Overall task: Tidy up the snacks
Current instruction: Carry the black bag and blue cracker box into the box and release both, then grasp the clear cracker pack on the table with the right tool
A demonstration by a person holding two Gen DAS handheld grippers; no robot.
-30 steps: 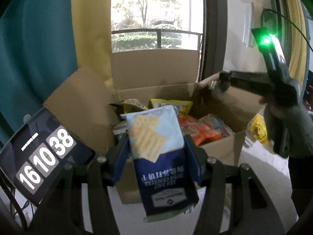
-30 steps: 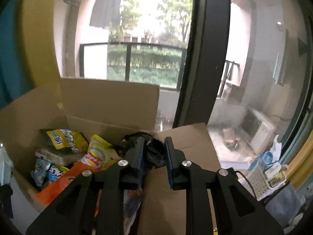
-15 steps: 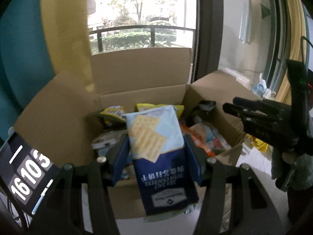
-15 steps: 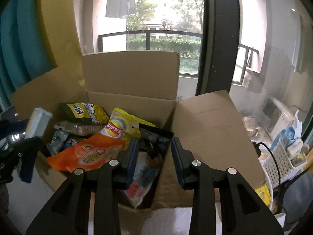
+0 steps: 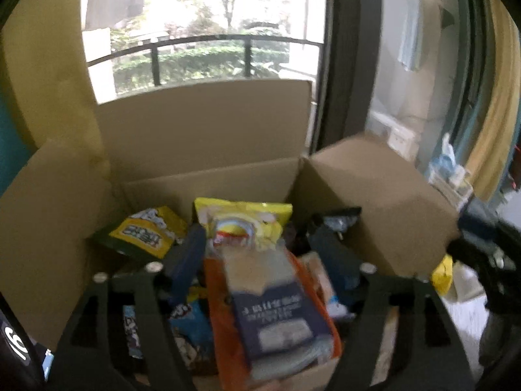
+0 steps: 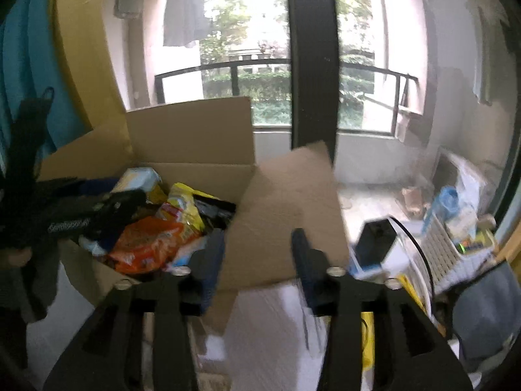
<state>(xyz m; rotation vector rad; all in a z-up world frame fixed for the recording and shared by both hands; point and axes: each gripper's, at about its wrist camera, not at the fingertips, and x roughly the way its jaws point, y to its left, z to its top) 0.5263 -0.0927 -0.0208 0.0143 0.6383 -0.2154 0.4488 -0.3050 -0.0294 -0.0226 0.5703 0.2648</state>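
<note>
An open cardboard box (image 5: 208,182) holds several snack bags: a yellow chips bag (image 5: 244,221), an orange bag (image 5: 221,309), a yellow-green bag (image 5: 146,231) and a black bag (image 5: 335,221). My left gripper (image 5: 260,257) hangs over the box with its jaws opening. The blue-and-white cracker pack (image 5: 273,306) lies blurred between them, and the pads stand clear of its sides. My right gripper (image 6: 259,254) is at the box's right side with its jaws opening. Only the box's right flap (image 6: 293,202) shows between its fingers. The left gripper (image 6: 81,208) also appears at the left of the right wrist view.
A dark window post (image 6: 309,65) and a balcony rail stand behind the box. A white basket (image 6: 456,247) of small items and a black device (image 6: 374,241) sit on the floor to the right. A phone (image 5: 13,342) showing a clock is at lower left.
My left gripper moved forward over the box and spread its jaws, freeing the cracker pack. My right gripper drew away from the black bag to the right flap and opened.
</note>
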